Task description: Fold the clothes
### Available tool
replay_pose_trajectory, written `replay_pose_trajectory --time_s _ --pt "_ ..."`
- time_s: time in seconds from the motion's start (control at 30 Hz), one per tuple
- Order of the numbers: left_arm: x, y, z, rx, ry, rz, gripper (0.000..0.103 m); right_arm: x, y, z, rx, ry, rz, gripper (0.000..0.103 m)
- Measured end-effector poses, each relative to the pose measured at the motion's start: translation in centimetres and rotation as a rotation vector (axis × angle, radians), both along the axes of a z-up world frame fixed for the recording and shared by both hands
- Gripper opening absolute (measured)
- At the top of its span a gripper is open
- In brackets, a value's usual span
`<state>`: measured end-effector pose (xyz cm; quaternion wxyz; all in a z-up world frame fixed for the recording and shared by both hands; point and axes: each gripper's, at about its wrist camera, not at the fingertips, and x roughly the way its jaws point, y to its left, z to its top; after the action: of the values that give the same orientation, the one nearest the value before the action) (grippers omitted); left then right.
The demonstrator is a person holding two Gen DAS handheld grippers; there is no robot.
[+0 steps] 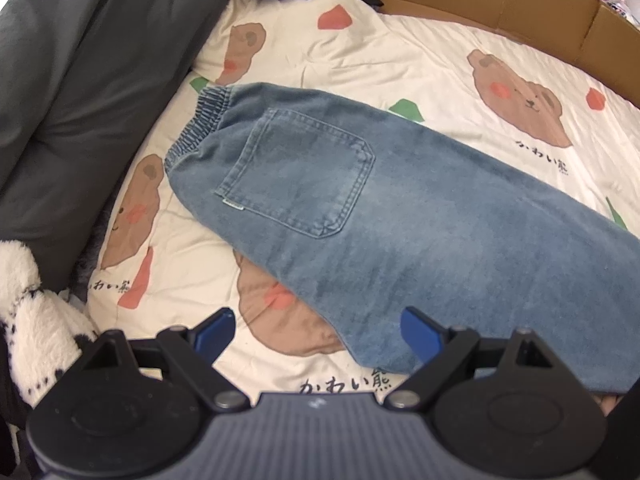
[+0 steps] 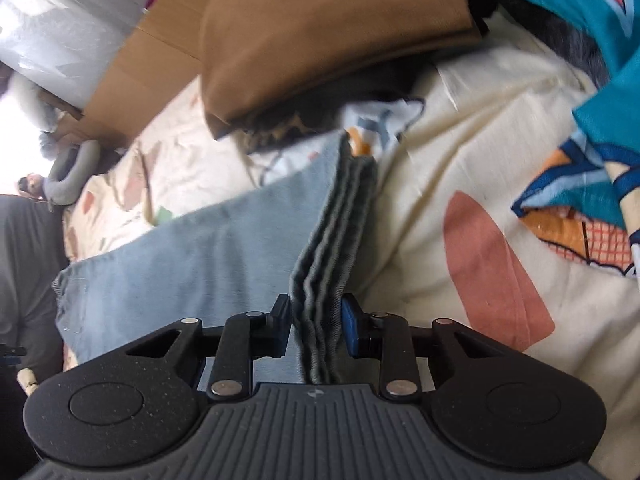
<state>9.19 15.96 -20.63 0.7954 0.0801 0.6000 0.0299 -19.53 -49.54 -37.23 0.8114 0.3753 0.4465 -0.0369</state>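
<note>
1. Jeans [image 1: 400,216] are spread flat on a bear-print bedsheet [image 1: 400,52], folded lengthwise, back pocket [image 1: 296,172] up.
2. Their stacked leg hems [image 2: 328,264] are pinched between the pads of the right gripper [image 2: 316,324].
3. The left gripper [image 1: 320,332] is held wide apart above the jeans' near edge, grasping nothing.
4. A brown garment [image 2: 320,32] is seen beyond the hems.

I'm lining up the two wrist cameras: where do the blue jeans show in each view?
Left wrist view: the jeans lie diagonally across the middle, elastic waistband upper left, back pocket facing up.
Right wrist view: the jeans fill the lower left and centre; their stacked hem edge runs up between the right gripper pads.
Shared landmark: the cream bear-print bedsheet under the jeans.
</note>
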Motion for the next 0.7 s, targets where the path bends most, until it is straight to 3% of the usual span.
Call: replay_pose_trajectory --time_s 0.43,0.6,0.67,0.7 --pt "-0.5 0.3 -0.7 0.000 0.015 0.008 0.091 1.5 -0.6 -2.2 0.001 0.061 -0.013 0.029" --pt "-0.5 0.4 -1.1 0.002 0.022 0.007 0.091 2.0 -1.3 -3.7 0.047 0.073 -0.026 0.029" --pt "-0.5 0.3 -1.1 0.001 0.020 -0.001 0.091 2.0 -1.3 -3.3 0.075 0.049 0.002 0.013" --pt "-0.6 0.2 -1.0 -0.003 0.016 -0.004 0.091 2.0 -1.3 -2.9 0.084 0.036 0.022 0.013"
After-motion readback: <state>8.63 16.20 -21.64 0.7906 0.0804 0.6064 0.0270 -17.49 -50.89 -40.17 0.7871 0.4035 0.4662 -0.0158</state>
